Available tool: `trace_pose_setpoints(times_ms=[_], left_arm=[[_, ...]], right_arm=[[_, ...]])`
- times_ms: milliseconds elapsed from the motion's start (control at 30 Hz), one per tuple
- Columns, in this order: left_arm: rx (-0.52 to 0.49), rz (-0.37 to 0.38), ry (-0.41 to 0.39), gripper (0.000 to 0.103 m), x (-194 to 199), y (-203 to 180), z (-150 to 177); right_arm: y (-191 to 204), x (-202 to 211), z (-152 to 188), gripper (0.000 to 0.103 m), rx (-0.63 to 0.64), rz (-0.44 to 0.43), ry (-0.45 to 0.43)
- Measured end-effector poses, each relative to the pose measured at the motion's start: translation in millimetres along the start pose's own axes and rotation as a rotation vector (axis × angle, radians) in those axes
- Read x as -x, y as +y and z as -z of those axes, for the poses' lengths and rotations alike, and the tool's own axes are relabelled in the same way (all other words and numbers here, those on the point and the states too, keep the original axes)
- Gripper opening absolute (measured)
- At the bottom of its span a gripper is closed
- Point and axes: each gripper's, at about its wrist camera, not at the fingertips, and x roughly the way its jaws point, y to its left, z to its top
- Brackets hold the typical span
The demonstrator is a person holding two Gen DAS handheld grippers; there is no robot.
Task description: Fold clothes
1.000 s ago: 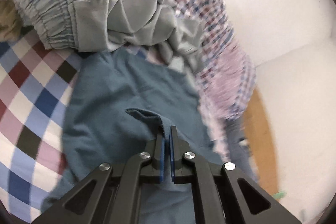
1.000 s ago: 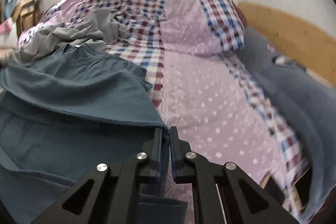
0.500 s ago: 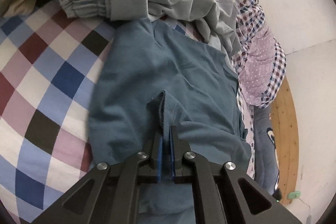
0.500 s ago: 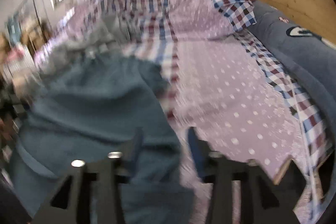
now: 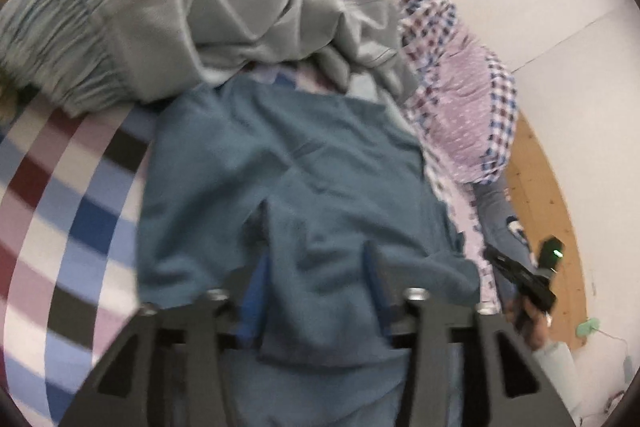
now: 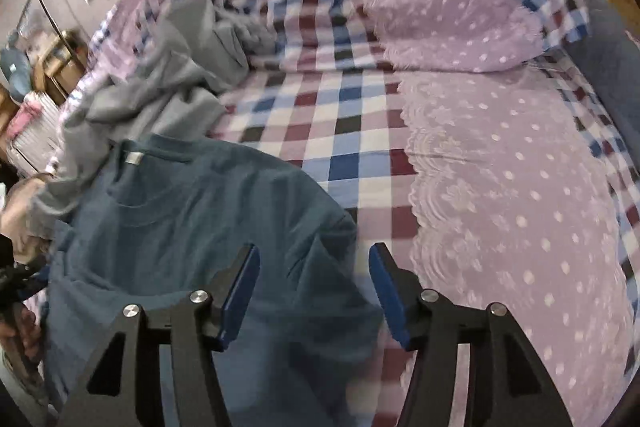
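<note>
Your blue T-shirt [image 6: 192,211] lies on the checked bedspread [image 6: 344,115] near the bed's edge, collar and label toward the crumpled grey trousers [image 5: 192,11], which touch its top edge. It is partly folded: one side flap is already laid over the body.

Your left claw [image 5: 314,267] is opening, with a ridge of the shirt's fabric between the blue pads but no longer pinched. Your right claw [image 6: 314,267] is opening too, pads well apart over the shirt's right edge, gripping nothing (both views are a little blurred).

Expect this shirt to behave as light, limp knit: it will sag, drag and wrinkle and will not hold a crease by itself. A single-point pinch will probably bunch it. Better, I judge, to take it at two matching spots, hem corners or shoulder seams, catching every layer of the fold, since a loose under-layer would likely slide out. Keep clear of the trousers when you lift.
</note>
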Motion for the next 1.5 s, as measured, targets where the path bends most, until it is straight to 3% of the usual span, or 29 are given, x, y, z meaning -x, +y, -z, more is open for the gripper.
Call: trace_pose_setpoints(times_ms=[33, 100, 133, 167, 200, 233, 300, 367, 433, 500, 567, 633, 733, 867, 1100, 1200, 1267, 1333, 1500], left_arm=[[0.008, 0.004, -0.005, 0.059, -2, 2, -3], [0.046, 0.018, -0.004, 0.059, -8, 10, -5], [0.060, 0.029, -0.002, 0.059, -10, 14, -5], [0.063, 0.035, -0.002, 0.056, -12, 15, -4], [0.066, 0.040, -0.001, 0.044, -13, 16, -4], [0.055, 0.029, 0.006, 0.003, -15, 15, -3], [0.038, 0.018, -0.006, 0.004, -12, 12, -2], [0.017, 0.022, -0.078, 0.004, -2, 6, 0], [-0.016, -0.008, -0.147, 0.004, 8, 0, 3], [-0.050, -0.046, -0.198, 0.004, 15, -6, 7], [-0.063, -0.091, -0.181, 0.004, 9, -6, 10], [-0.063, -0.120, -0.162, 0.004, 5, -4, 12], [-0.038, -0.097, -0.162, 0.005, 9, 2, 13], [0.022, -0.009, -0.169, 0.005, 19, 8, 11], [0.092, 0.177, -0.239, 0.005, 48, 3, 10], [0.093, 0.110, -0.215, 0.005, 46, 6, 9], [0.142, -0.033, -0.110, 0.004, 24, 24, 9], [0.222, -0.060, -0.044, 0.002, 8, 44, 13], [0.172, -0.054, -0.097, 0.003, 16, 33, 10]], right_arm=[[1, -9, -2, 0.059, 0.013, 0.014, 0.026], [2, -19, -4, 0.031, 0.032, 0.053, 0.057], [2, -21, -6, 0.003, 0.040, 0.087, 0.051], [1, -20, -8, 0.003, 0.045, 0.121, 0.036], [-1, -14, -11, 0.003, 0.043, 0.152, 0.004], [-4, -8, -13, 0.003, 0.040, 0.182, -0.029], [-3, 2, -22, 0.002, 0.051, 0.248, -0.086], [2, 0, -27, 0.002, 0.095, 0.316, -0.098], [7, -13, -29, 0.002, 0.145, 0.409, -0.078], [-1, -29, -26, 0.002, 0.146, 0.555, -0.036], [-16, -38, -23, 0.002, 0.088, 0.608, 0.008], [-29, -28, -15, 0.003, -0.005, 0.555, -0.026], [-36, -11, -3, 0.016, -0.092, 0.461, -0.084], [-33, 5, 8, 0.031, -0.116, 0.371, -0.123], [-22, 19, 30, 0.036, -0.079, 0.327, -0.123], [-36, 17, 30, 0.036, -0.139, 0.303, -0.108], [-47, 14, 28, 0.037, -0.203, 0.243, -0.098], [-59, 11, 26, 0.038, -0.275, 0.177, -0.086], [-75, -4, 22, 0.035, -0.381, 0.062, -0.057]])
